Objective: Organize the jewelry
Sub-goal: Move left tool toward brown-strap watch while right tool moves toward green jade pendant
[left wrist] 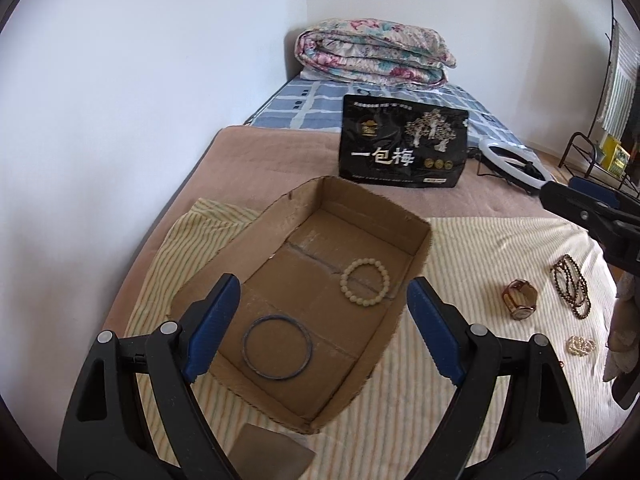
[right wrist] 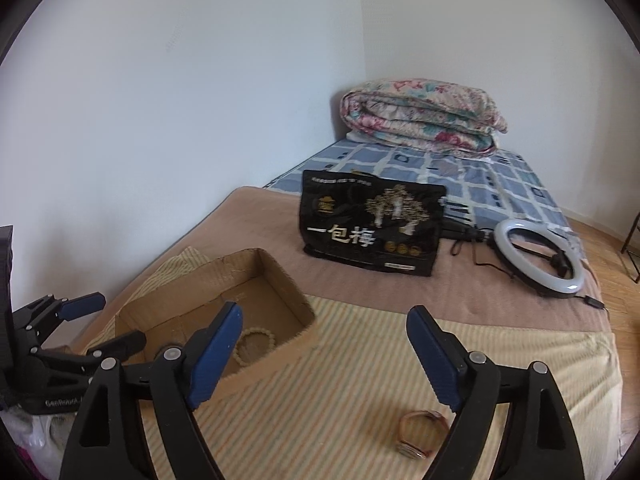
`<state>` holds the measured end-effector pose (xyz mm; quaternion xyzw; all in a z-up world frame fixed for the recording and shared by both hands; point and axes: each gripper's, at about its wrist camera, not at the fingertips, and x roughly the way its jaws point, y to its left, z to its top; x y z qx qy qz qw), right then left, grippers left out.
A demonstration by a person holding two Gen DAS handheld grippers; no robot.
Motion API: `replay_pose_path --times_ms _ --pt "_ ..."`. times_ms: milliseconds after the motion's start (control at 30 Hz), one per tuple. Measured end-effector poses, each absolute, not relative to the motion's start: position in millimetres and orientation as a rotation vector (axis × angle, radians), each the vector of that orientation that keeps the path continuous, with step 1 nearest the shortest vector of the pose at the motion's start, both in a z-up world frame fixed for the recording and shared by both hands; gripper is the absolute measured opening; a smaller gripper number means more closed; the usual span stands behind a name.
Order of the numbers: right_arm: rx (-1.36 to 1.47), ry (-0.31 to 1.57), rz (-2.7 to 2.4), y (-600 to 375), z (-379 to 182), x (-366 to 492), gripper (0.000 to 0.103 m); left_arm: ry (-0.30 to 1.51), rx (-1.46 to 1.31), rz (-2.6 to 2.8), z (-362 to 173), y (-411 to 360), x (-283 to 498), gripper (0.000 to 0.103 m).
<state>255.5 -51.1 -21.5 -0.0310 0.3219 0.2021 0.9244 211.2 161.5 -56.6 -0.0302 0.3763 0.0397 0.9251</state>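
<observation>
Now, the cardboard box (left wrist: 304,280) sat on the bed, already holding two bracelets. Right of the box lay the watch (right wrist: 420,434), just under the right gripper (right wrist: 324,354), the nearer one. Both grippers gaped wide, holding nothing.

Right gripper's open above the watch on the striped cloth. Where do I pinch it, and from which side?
Judging by its pose, come straight down with the right gripper and pinch the watch across its strap loop. It lies on its side, band curled open, so one finger could likely drop inside the loop.

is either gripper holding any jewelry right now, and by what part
Nothing is held: left gripper and right gripper are both open and empty.
</observation>
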Motion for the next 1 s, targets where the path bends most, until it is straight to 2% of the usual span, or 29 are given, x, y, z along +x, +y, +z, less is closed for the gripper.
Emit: replay_pose_path --times_ms 333,567,833,1000 --pt "-0.008 0.646 0.283 -141 -15 218 0.092 0.754 -0.026 -0.011 -54 104 216 0.088" --pt "0.049 0.670 0.187 -203 -22 193 0.093 0.809 -0.008 -0.085 -68 68 222 0.088" --pt "0.101 0.772 0.145 -250 -60 171 0.093 0.832 -0.028 -0.137 -77 44 227 0.088" --pt "0.075 0.836 0.223 -242 -84 157 0.093 0.853 -0.034 -0.174 -85 30 231 0.088"
